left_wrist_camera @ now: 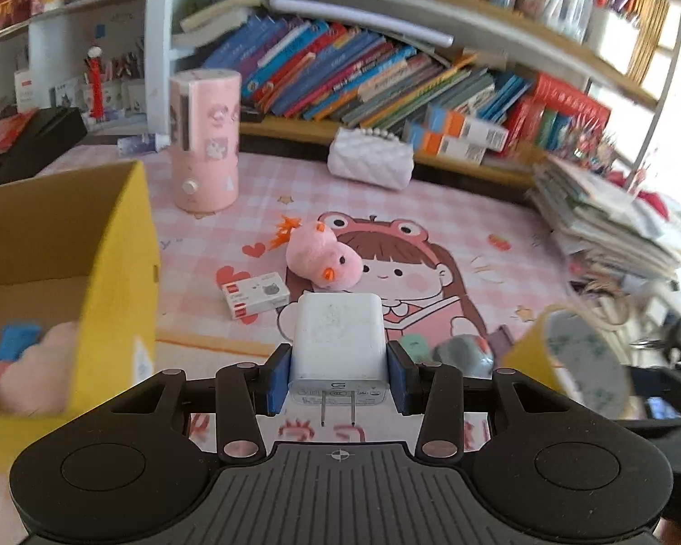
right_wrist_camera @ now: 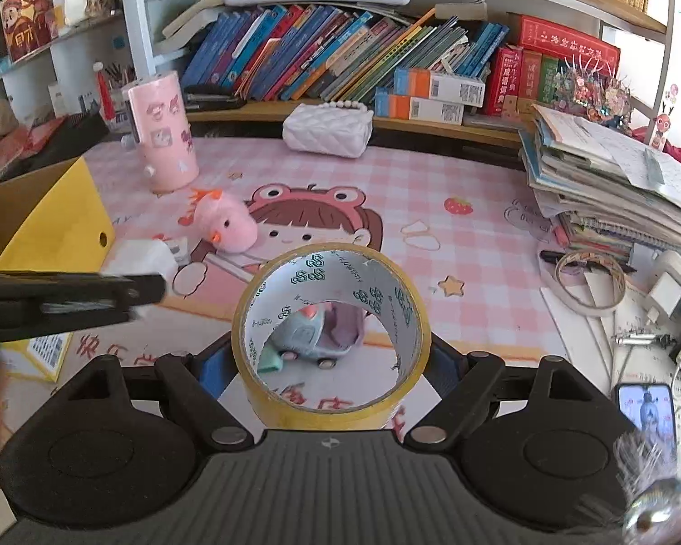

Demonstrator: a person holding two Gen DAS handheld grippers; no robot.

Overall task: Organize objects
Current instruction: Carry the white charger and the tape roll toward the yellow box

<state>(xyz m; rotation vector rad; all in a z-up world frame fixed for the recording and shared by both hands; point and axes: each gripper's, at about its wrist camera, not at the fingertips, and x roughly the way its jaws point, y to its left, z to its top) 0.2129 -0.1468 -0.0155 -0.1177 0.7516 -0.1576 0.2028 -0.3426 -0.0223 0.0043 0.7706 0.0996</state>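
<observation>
1. While the white charger is clamped by its two flat sides between the blue pads of the left tongs, it is carried clear of the desk, its prongs turned back toward the tongs' body.
2. Being a rigid, smooth plastic block, the charger is judged light but slippery; the flat sides are taken as the proper faces for gripping, and the prongs are best left untouched.
3. To the left of the left tongs the open yellow box is seen, with soft pink and blue items already inside.
4. Between the pads of the right tongs the yellow tape roll is gripped across its outer wall, its hollow core facing forward.
5. The roll is judged stiff and light, and its glossy wall may slide; a grip across the full width is preferred.
6. Ahead of both tongs, a pink plush chick, a small red-and-white carton and a toy car are left lying on the desk.
</observation>
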